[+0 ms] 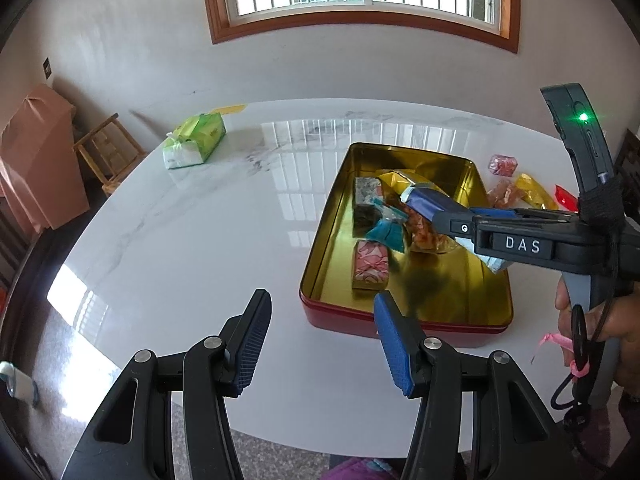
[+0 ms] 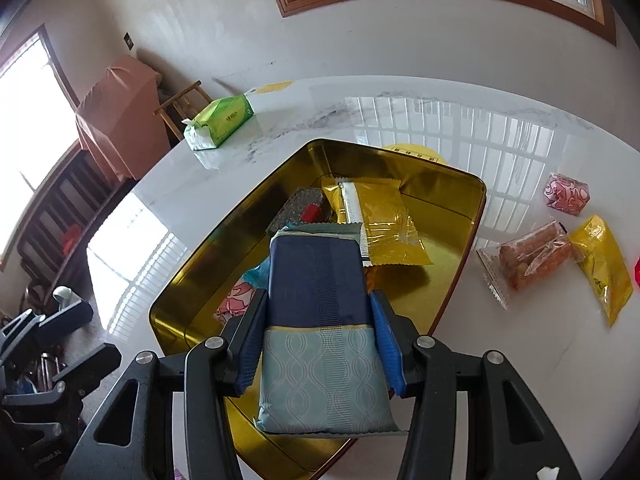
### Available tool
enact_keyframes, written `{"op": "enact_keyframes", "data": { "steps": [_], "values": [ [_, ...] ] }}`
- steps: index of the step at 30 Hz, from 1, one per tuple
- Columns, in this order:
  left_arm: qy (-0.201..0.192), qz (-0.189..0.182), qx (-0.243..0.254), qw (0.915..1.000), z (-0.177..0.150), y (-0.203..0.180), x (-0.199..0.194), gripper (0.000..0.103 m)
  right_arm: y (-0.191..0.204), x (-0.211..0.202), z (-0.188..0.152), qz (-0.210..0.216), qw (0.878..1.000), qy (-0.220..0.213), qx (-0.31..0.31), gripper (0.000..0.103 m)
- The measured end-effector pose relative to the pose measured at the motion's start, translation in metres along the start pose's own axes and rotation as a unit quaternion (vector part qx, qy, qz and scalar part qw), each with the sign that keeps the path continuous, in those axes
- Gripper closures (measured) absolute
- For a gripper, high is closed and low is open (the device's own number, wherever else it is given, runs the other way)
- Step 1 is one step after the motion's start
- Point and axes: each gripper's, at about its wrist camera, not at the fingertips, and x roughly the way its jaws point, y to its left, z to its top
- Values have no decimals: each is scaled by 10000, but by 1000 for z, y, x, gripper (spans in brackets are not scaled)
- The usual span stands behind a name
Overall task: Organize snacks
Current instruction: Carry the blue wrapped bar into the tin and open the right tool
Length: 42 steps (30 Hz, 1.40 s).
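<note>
While the right gripper clamps a blue packet hiding snacks in the tin, the left gripper gapes empty.

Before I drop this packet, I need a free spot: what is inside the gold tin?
The gold tin holds a yellow packet, a pink floral box, a teal wrapper and a grey block. The blue packet hides what lies beneath it.

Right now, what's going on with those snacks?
Right hand-held gripper shut on blue packet, over tin. Left hand-held gripper open, empty. Nothing blocking.
</note>
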Motion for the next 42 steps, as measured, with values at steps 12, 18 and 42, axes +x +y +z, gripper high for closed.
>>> {"op": "enact_keyframes", "data": {
  "steps": [12, 18, 42],
  "values": [
    [13, 90, 7, 10000, -3, 3, 3, 48, 8, -3, -6, -114, 9998, 24, -179, 56],
    [33, 143, 24, 9999, -4, 3, 3, 48, 12, -4, -9, -130, 9996, 38, -242, 55],
    [-25, 428, 351, 9985, -8, -7, 2, 47, 1, -21, -22, 51, 9999, -95, 54, 54]
  ]
}}
